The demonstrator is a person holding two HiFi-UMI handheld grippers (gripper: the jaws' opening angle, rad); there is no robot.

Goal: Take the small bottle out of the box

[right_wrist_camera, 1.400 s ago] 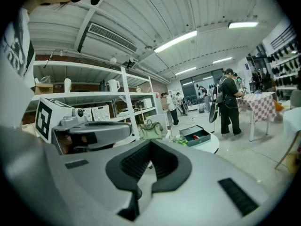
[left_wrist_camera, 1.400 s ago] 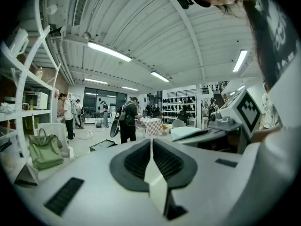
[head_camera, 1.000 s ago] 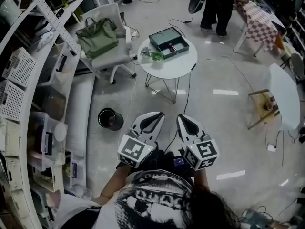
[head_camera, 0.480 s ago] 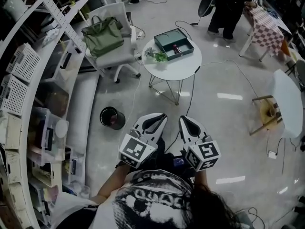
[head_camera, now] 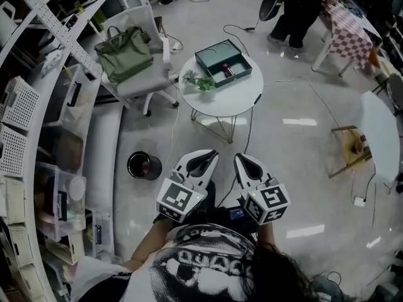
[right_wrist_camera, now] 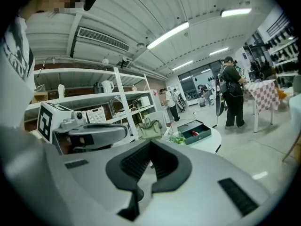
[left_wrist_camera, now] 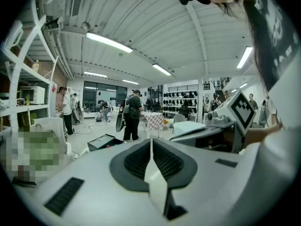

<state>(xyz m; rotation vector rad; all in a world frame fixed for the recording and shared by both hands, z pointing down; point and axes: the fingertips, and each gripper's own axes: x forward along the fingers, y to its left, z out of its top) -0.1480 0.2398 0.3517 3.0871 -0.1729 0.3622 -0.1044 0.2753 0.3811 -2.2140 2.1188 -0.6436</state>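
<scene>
A dark green open box [head_camera: 223,62] lies on a round white table [head_camera: 234,94] several steps ahead of me. Inside it is a small red bottle [head_camera: 225,68], which the right gripper view also catches as a red bottle [right_wrist_camera: 195,133] in the box [right_wrist_camera: 194,131]. My left gripper [head_camera: 208,153] and right gripper [head_camera: 240,158] are held side by side close to my body, far short of the table. Both are shut with nothing between their jaws. The left gripper view shows the box [left_wrist_camera: 104,142] small and distant.
A green sprig [head_camera: 200,82] lies on the table beside the box. A white office chair carrying a green bag [head_camera: 124,51] stands left of it, with shelving [head_camera: 38,137] further left. A black bin [head_camera: 143,166], floor cables, a person [head_camera: 295,8], a checkered table [head_camera: 347,30] and a white side table [head_camera: 376,131] surround the floor.
The head view has swung slightly, so the table, box and chair sit a little further left than half a second ago. Both grippers stay shut near my body.
</scene>
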